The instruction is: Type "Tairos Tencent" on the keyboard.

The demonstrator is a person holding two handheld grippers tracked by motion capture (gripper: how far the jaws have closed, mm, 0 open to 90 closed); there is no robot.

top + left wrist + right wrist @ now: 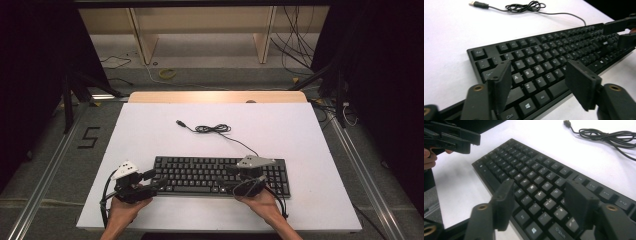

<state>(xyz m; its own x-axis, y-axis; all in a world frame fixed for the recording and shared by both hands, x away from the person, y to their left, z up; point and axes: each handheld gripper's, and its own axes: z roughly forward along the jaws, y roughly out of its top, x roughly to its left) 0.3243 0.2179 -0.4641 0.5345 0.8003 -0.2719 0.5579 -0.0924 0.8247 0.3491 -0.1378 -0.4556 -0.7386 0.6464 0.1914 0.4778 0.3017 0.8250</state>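
A black keyboard (220, 175) (554, 50) (534, 172) lies flat on the white table top (150, 130), near its front edge. Its black cable (212, 129) (524, 6) (606, 135) runs back to a loose coil, and the USB plug (179, 122) lies free. My left gripper (156, 178) (537, 67) hovers at the keyboard's left end, jaws apart, with nothing between them. My right gripper (227, 179) (539, 185) is over the right half of the keys, also open and empty. Each gripper view shows the other gripper farther off.
White table surface stretches on all sides of the keyboard, widest behind the cable coil. A wooden strip (217, 96) borders the far edge. Beyond it are a wooden frame (145, 40) and floor cables (295, 45). Metal rails run along both sides.
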